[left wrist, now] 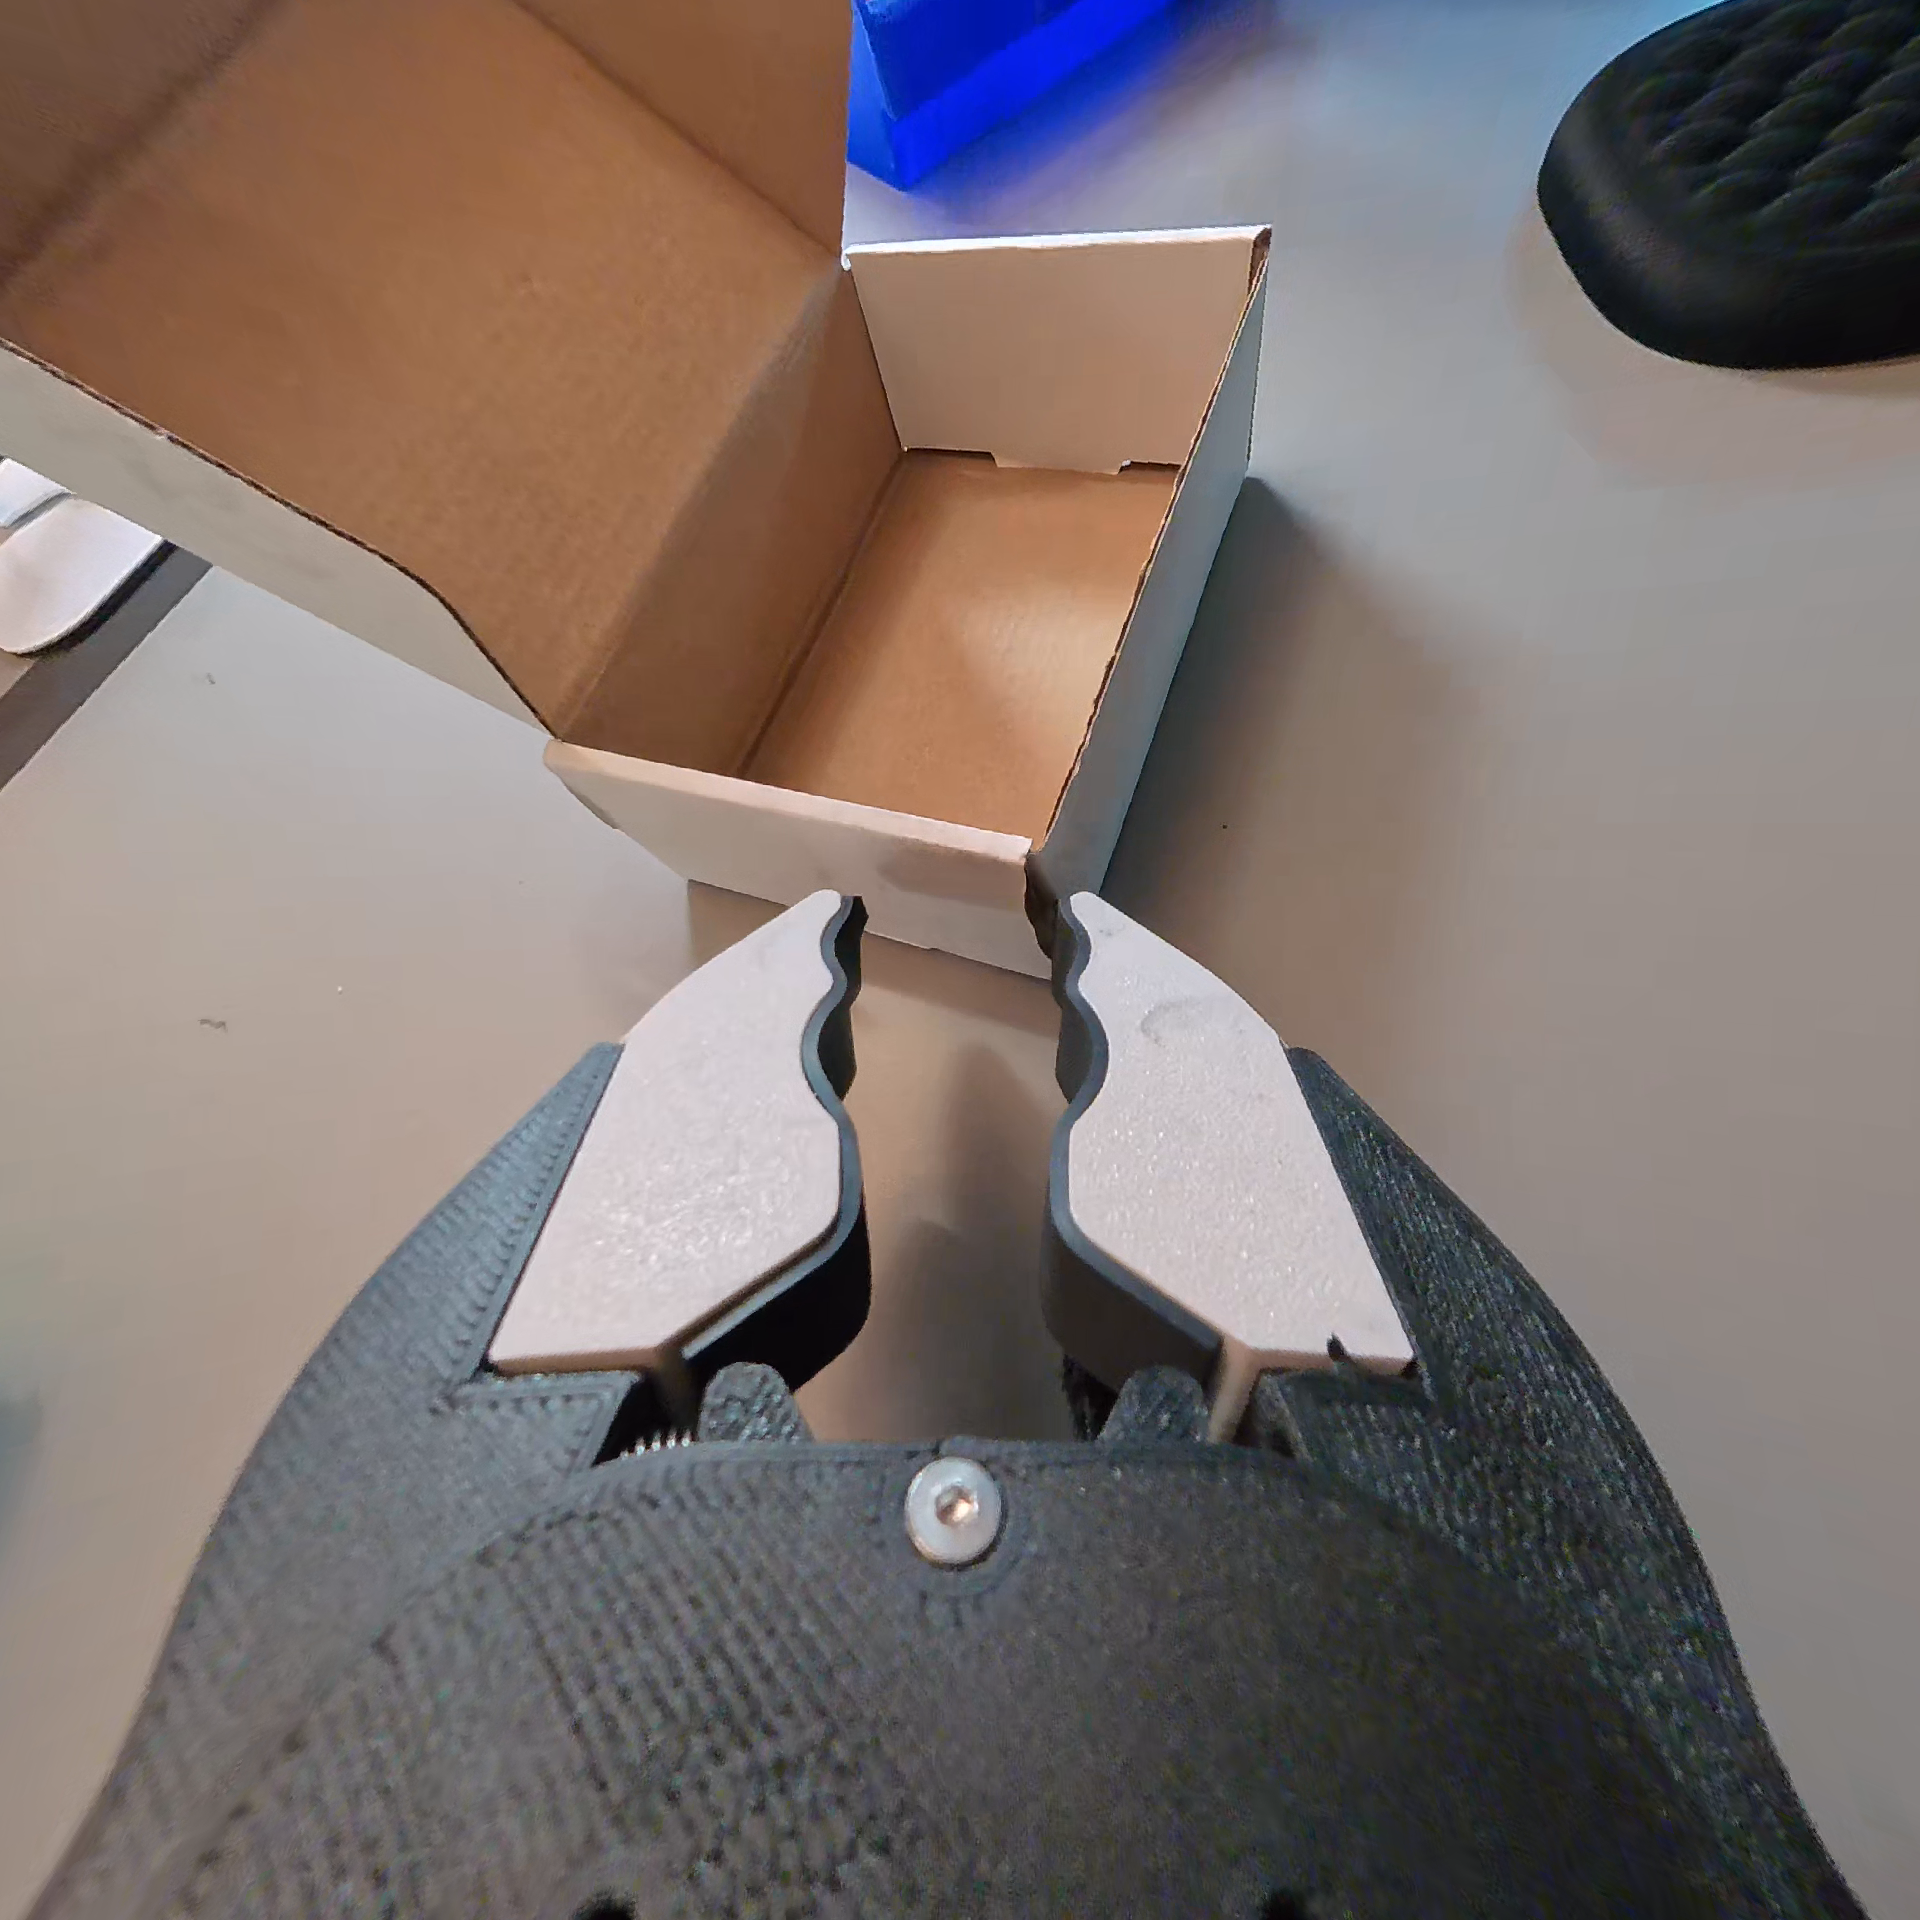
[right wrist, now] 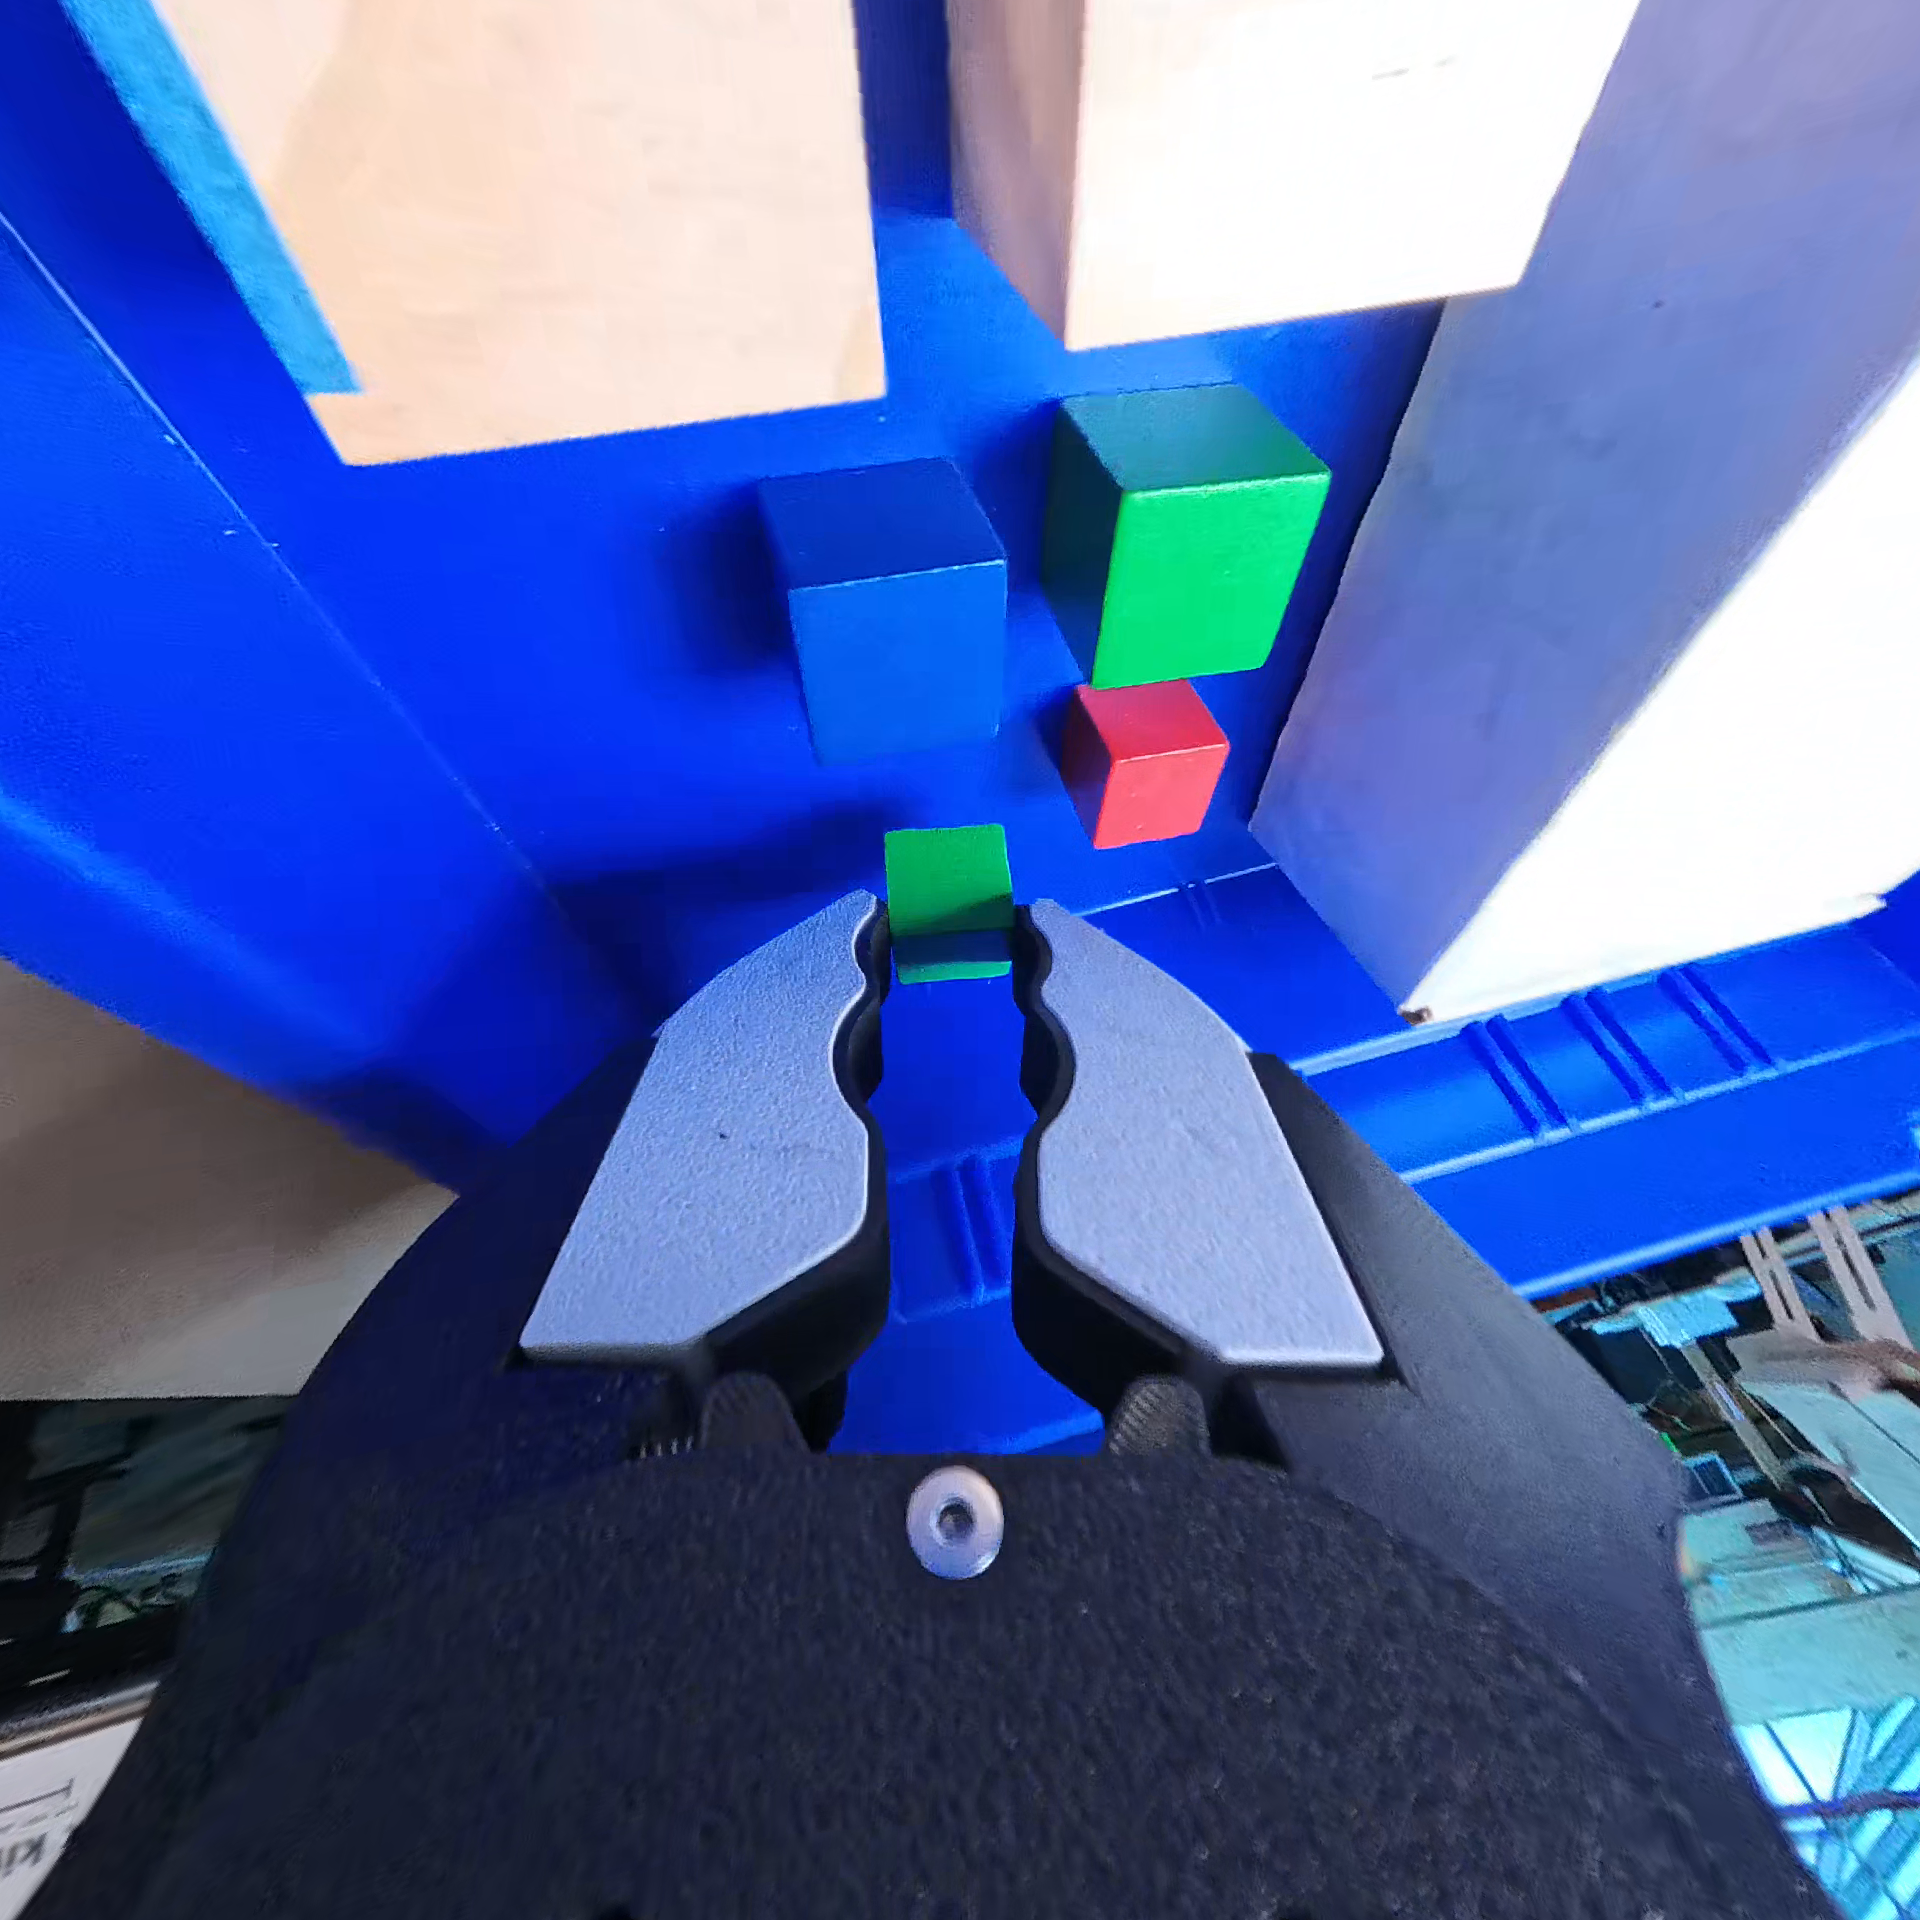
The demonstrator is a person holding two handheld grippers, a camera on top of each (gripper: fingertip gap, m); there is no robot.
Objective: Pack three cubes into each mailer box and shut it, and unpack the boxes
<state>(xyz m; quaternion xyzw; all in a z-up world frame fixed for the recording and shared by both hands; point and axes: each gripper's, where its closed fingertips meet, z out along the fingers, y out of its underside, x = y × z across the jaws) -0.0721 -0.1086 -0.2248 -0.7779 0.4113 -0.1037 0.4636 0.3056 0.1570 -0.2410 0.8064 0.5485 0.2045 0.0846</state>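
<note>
My left claw (left wrist: 951, 940) hangs over a matte grey-beige tabletop (left wrist: 1455, 831). Straight ahead of its fingertips, the open white corrugated-cardboard mailer box with a brown inside (left wrist: 997, 644) sits flat on that surface, its near corner just beyond my tips and its lid raised to my left. Farther ahead lies a bright blue plastic bin (left wrist: 966, 94). Off to my right front rests a black, dimpled, rounded pad (left wrist: 1745, 187). At my far left lies something pale and flat (left wrist: 52, 561) that I cannot identify.

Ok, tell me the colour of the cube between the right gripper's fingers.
Green; the right wrist view shows it best.
</note>
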